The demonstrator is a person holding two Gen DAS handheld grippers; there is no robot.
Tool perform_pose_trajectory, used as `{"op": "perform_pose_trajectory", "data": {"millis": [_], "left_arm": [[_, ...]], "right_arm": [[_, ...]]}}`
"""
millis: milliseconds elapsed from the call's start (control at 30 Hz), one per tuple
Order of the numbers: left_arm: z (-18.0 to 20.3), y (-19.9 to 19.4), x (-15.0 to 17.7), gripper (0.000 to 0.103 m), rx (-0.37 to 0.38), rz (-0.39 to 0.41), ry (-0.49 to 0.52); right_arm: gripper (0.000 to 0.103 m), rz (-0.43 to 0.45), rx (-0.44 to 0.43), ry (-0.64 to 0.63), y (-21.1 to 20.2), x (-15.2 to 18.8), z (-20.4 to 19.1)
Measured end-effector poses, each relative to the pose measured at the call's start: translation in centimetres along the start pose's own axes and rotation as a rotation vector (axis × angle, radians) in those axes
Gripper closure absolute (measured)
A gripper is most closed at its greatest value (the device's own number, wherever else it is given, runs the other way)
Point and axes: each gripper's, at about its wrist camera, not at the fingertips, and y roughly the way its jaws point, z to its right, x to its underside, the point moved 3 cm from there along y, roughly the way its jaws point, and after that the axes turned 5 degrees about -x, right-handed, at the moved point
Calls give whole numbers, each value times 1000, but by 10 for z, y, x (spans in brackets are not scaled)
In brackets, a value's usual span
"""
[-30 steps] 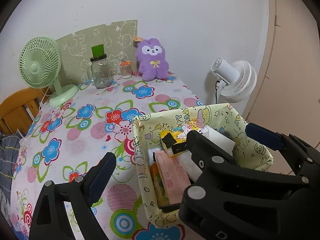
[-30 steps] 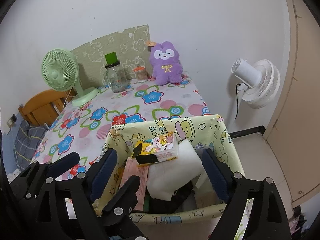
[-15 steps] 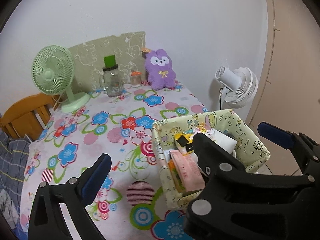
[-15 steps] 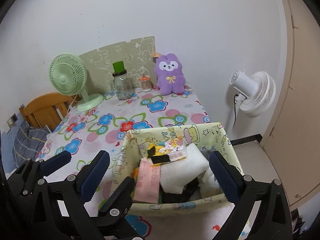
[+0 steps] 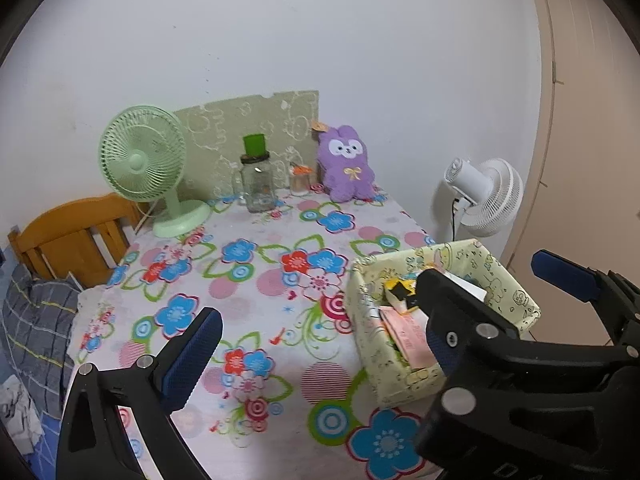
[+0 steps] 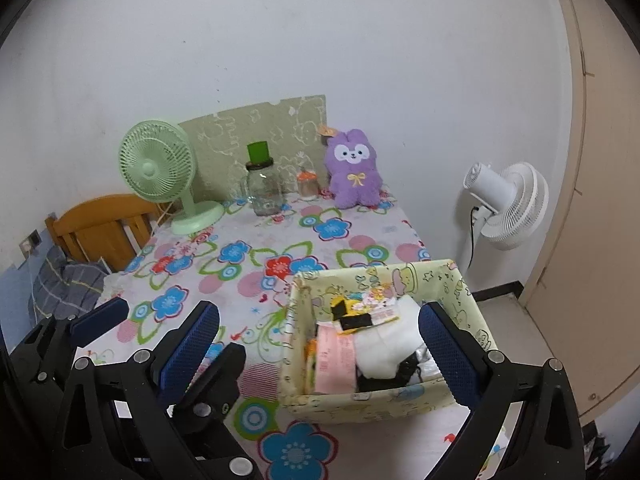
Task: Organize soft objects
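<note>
Flowered table (image 6: 248,276) bearing yellow fabric bin (image 6: 384,400) at near right; at the back, green fan (image 6: 160,168), glass jar (image 6: 264,196), small jar (image 6: 307,186), purple plush (image 6: 354,176).

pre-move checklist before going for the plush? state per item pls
1. Left gripper jaws open, nothing between them: ok.
2. Right gripper jaws open, nothing held: ok; they have just been opening.
3. Fabric bin upright at the near right of the table: ok.
4. Room in the bin: cannot tell; a pink packet and white cloth already fill much of it.
5. Purple bunny plush upright at the table's far edge, by the wall: ok.
6. Reach path: not ok for a straight sweep; the glass jar and small orange-lidded jar stand just left of the plush.
</note>
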Motion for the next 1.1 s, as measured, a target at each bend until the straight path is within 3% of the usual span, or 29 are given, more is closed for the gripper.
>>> {"op": "perform_pose_trajectory", "data": {"millis": [667, 1100], "left_arm": [[-72, -63, 7, 0, -86, 121, -66], [-100, -80, 16, 0, -102, 153, -92]], "right_arm": [[0, 106, -26, -51, -53, -4, -64], [0, 131, -16, -28, -67, -1, -77]]}}
